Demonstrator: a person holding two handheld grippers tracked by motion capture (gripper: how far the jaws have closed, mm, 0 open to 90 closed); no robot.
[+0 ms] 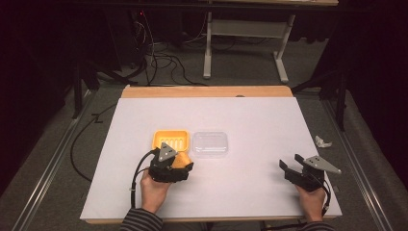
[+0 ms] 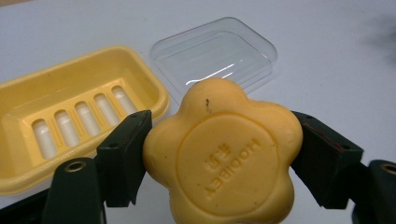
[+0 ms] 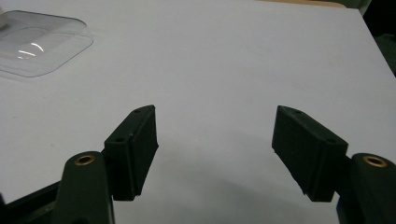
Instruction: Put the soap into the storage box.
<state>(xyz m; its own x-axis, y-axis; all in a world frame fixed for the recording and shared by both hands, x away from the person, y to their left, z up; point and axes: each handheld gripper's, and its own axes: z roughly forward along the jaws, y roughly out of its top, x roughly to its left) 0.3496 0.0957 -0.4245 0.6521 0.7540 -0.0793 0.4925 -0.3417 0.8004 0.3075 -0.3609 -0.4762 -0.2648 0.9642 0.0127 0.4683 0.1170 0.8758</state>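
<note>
A yellow flower-shaped soap (image 2: 224, 154) with raised lettering sits between the jaws of my left gripper (image 2: 219, 154), which is shut on it just above the table. In the high view the soap (image 1: 182, 160) peeks out orange beside that gripper (image 1: 179, 163), near the front edge of the yellow slotted soap dish (image 1: 170, 138). The dish (image 2: 70, 116) lies open and holds nothing. Its clear plastic lid (image 1: 210, 143) rests right of it, also seen behind the soap as the lid (image 2: 215, 53). My right gripper (image 1: 292, 167) stands open at the table's right front, jaws wide apart (image 3: 215, 149) over bare white surface.
The white table top (image 1: 250, 115) has a wooden strip along its far edge. A crumpled white scrap (image 1: 322, 141) lies off the right edge. Cables and a stand's legs (image 1: 240, 53) are on the floor beyond. A corner of the clear lid (image 3: 37, 42) shows far left.
</note>
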